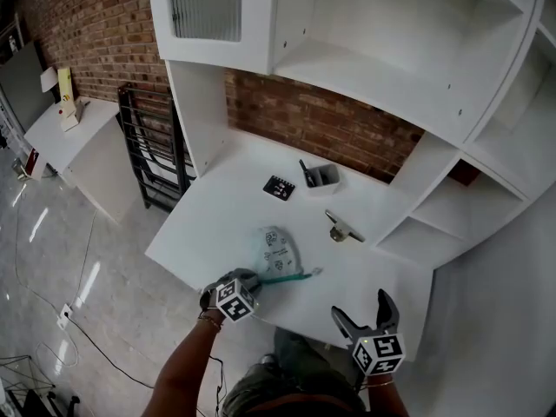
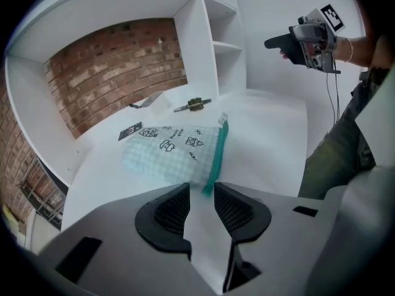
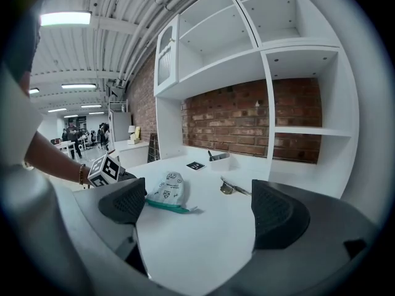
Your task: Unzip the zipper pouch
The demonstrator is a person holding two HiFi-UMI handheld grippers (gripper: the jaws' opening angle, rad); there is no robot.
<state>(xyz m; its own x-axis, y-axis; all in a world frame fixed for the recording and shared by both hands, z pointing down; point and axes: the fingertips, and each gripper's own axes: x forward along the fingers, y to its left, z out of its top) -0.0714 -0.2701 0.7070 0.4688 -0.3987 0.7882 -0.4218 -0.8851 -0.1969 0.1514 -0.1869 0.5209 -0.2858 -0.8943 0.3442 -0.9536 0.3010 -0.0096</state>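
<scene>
Nearest the camera, the right gripper [image 1: 359,305] hangs above the near right edge of the white tabletop [image 1: 226,207]. Its black jaws are spread wide and nothing is between them. To its left, the left gripper [image 2: 202,187] sits low at the front edge of the table. Its jaws are drawn close with a narrow gap left between them. The end of the teal zipper strip [image 2: 217,153] lies at the mouth of that gap, and the pads are not clamped on it.

The strip runs along the near edge of the pale checked fabric zipper pouch with small printed doodles [image 1: 276,248]. The pouch lies flat on the table just beyond the left gripper.

Further back and to the right lies a small brass-and-silver metal tool [image 1: 340,228], well apart from the pouch. Behind it are a black square card with white markings [image 1: 279,187] and a white rectangular tray holding dark pens [image 1: 323,177], close to each other near the back wall.

The table meets a red brick wall [image 1: 321,120], framed by white open shelving [image 1: 417,50] and a white cabinet door with ribbed glass [image 1: 207,7]. To the left, a black metal rack [image 1: 152,155] leans by the desk. Past it, a second white table [image 1: 69,133] stands on a glossy grey floor [image 1: 61,259]. In the right gripper view, long ceiling lights [image 3: 65,18] run over an open room.
</scene>
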